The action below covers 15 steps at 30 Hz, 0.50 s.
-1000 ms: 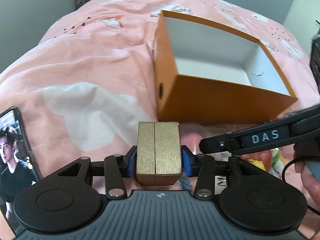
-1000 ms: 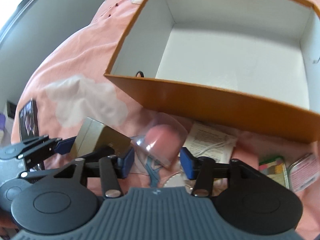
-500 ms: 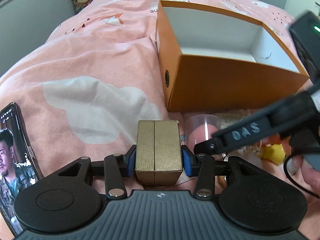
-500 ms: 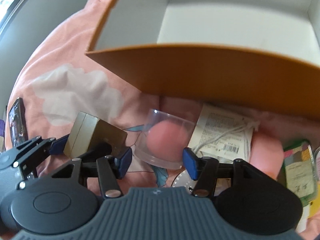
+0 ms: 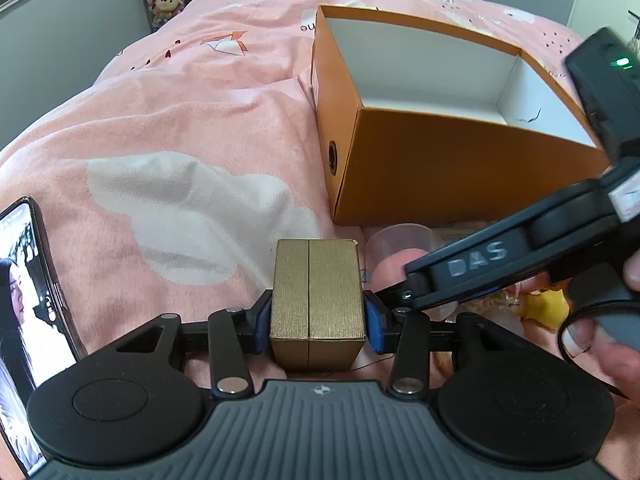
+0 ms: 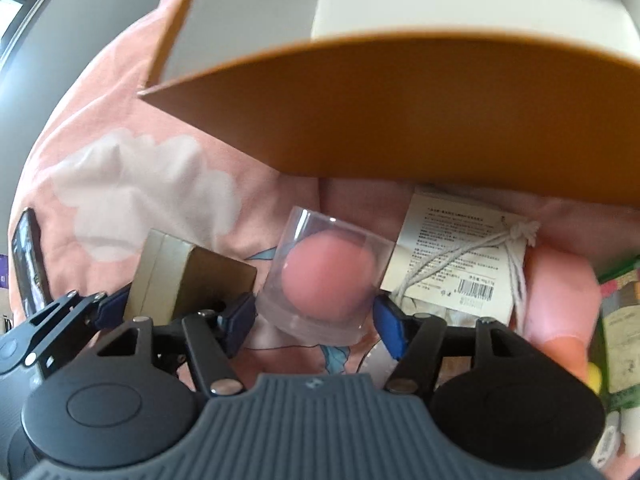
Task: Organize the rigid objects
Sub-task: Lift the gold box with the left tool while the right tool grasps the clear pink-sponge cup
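Pink bedding [image 5: 168, 120] printed with white clouds spreads beneath everything I see. On it sits an orange cardboard box [image 5: 460, 168], open at the top, white inside, its near wall facing me. A phone [image 5: 28, 312] with a lit screen lies at the far left edge of the bedding. My left gripper [image 5: 318, 322] is closed on a gold box [image 5: 318, 300], blue pads pressed flat to both its sides, holding it upright just short of the orange box. My right gripper [image 6: 316, 322] has its jaws spread wide around a clear plastic cup [image 6: 324, 276] with a pink ball [image 6: 330, 276] inside; the right pad sits very near the cup's base, the left pad beside it, and I cannot tell whether either touches. The cup lies tilted on the bedding, close to the gold box and below the orange wall. Right of it lies a white printed label [image 6: 460, 256] with a knotted string [image 6: 516, 236] across it.
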### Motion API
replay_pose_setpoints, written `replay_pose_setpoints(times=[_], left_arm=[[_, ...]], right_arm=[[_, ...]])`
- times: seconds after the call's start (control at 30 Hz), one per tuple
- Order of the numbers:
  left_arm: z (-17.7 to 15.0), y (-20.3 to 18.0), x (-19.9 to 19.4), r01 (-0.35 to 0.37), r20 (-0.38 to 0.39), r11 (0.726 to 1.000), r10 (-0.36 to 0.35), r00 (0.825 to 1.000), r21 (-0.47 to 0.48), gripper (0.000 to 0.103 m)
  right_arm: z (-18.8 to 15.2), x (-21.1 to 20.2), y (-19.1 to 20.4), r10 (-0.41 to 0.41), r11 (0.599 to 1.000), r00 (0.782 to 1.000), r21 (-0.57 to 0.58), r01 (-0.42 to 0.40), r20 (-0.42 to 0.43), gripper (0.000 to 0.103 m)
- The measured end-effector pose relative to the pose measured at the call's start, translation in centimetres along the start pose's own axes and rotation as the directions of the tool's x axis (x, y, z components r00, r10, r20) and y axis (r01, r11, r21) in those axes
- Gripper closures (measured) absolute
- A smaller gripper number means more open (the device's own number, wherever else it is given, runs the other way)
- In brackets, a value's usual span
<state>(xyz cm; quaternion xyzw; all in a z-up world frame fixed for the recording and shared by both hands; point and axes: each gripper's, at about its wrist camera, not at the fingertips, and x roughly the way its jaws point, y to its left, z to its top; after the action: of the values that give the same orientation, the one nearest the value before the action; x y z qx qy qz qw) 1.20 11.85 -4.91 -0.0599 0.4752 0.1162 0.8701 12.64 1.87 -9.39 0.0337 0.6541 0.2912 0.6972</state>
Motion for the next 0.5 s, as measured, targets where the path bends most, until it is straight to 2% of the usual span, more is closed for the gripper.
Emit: replay_pose_setpoints(times=[0.17, 0.2, 0.23, 0.27, 0.33, 0.5], left_arm=[[0.2, -0.2, -0.8, 0.016, 0.037, 1.000, -0.016, 0.999, -0.012, 0.052], [0.3, -0.3, -1.0, 0.015, 0.044, 1.000, -0.014, 0.999, -0.014, 0.052], [0.4, -0.3, -1.2, 0.013, 0.055, 1.000, -0.012, 0.998, -0.016, 0.052], [0.5, -0.4, -1.5, 0.023, 0.067, 1.000, -0.021, 0.998, -0.017, 0.052], [0.7, -0.6, -1.8, 0.041, 0.076, 0.999, -0.040, 0.996, -0.011, 0.052], [0.8, -0.3, -1.4, 0.026, 0.042, 0.999, -0.025, 0.999, -0.024, 0.052]], right_arm=[[-0.6, -3.8, 0.7, 0.000, 0.999, 0.997, -0.053, 0.004, 0.078, 0.040], [-0.8, -4.6, 0.8, 0.005, 0.998, 0.995, -0.061, 0.001, 0.096, 0.065], [-1.0, -5.4, 0.8, -0.002, 0.997, 0.994, -0.072, 0.010, 0.113, 0.077], [-1.1, -6.2, 1.0, -0.027, 0.996, 0.992, -0.086, 0.038, 0.125, 0.082], [-1.2, -7.8, 0.8, -0.026, 0.993, 0.986, -0.107, 0.044, 0.164, 0.082], [-1.1, -8.1, 0.6, -0.041, 0.988, 0.984, -0.138, 0.066, 0.175, 0.079]])
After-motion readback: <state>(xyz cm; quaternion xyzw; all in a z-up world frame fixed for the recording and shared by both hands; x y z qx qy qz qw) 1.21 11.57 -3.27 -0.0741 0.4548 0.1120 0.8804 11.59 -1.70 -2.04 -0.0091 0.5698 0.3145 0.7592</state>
